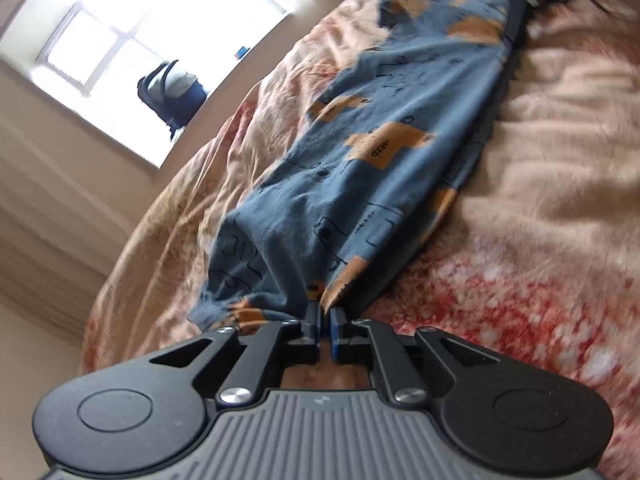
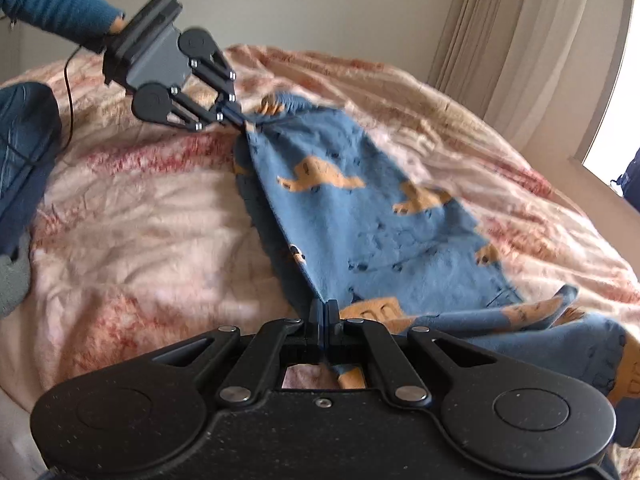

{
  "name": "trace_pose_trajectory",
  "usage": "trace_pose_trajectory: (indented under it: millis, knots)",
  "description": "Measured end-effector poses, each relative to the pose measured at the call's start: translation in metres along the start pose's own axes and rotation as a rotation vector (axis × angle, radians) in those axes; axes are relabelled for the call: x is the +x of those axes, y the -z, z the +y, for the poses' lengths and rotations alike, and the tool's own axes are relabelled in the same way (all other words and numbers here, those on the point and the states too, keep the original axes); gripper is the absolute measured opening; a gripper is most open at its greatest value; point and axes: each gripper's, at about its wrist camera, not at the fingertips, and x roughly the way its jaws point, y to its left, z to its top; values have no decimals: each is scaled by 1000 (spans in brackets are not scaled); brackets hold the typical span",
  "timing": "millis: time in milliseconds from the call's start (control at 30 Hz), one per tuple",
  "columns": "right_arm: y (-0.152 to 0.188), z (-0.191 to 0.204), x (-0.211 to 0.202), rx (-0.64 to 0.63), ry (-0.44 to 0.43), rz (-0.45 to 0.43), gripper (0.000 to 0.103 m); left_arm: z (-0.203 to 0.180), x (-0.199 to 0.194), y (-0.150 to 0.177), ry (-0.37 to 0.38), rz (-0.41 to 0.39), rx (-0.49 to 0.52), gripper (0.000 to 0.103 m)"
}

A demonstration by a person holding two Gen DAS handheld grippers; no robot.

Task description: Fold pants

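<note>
Right gripper, bottom centre of right wrist view: clenched on edge of blue cotton pants with orange dinosaur print. Pants stretched taut over crumpled pink-and-cream bedspread, bare bedspread both sides. Left gripper, upper left: pinching far edge. Cream curtain, upper right.

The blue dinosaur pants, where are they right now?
The pants hang stretched over the pinkish bedspread, pinched at one end by the left gripper and at the other by the right gripper.
</note>
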Motion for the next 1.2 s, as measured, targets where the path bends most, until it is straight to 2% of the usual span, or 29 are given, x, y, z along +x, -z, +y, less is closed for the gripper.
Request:
trace_pose_trajectory:
  millis: [33,67,100,133,167,200,233,267,400,500,567,600,667,767,867,1000,1067,1133,1167,1200]
  knots:
    - [2,0,2,12,-3,1,4,2,-1,-1,2,8,-33,30]
    - [4,0,2,26,-3,-2,9,4,-2,-4,-8,15,-69,40]
    - [5,-1,0,41,-3,-11,11,7,-5,-6,-23,9,-114,62]
    - [6,-1,-4,58,5,-25,18,12,-8,-9,-28,-3,-171,83]
    - [7,-3,-9,81,16,-42,34,17,-11,-13,-22,-18,-234,91]
    - [9,-4,-14,110,33,-59,42,20,-15,-18,-8,-40,-295,100]
    - [13,-7,-19,145,60,-76,60,22,-17,-24,9,-62,-342,103]
    - [17,-11,-25,181,95,-91,76,21,-17,-33,27,-82,-384,103]
    - [38,-32,-49,377,251,-147,102,5,1,-82,120,-126,-489,103]
    - [63,-55,-69,591,368,-184,102,-18,17,-129,210,-157,-548,103]
    - [81,-74,-78,745,395,-188,102,-35,24,-161,286,-207,-518,103]
    - [89,-81,-81,798,404,-185,102,-44,26,-176,297,-230,-482,103]
    - [103,-98,-89,876,417,-169,102,-64,28,-202,286,-261,-407,103]
    - [114,-118,-98,890,401,-199,102,-89,34,-231,268,-282,-287,103]
    - [120,-140,-103,898,397,-226,102,-110,40,-247,229,-269,-179,103]
    - [127,-158,-101,927,381,-245,102,-127,48,-260,175,-218,-120,102]
    - [130,-165,-98,938,369,-244,102,-131,47,-263,162,-214,-99,92]
    - [133,-170,-97,957,370,-237,102,-136,45,-265,151,-217,-57,74]
    - [133,-173,-96,975,380,-232,101,-139,44,-265,144,-219,-29,68]
    - [133,-176,-95,994,389,-223,94,-143,42,-266,143,-222,5,52]
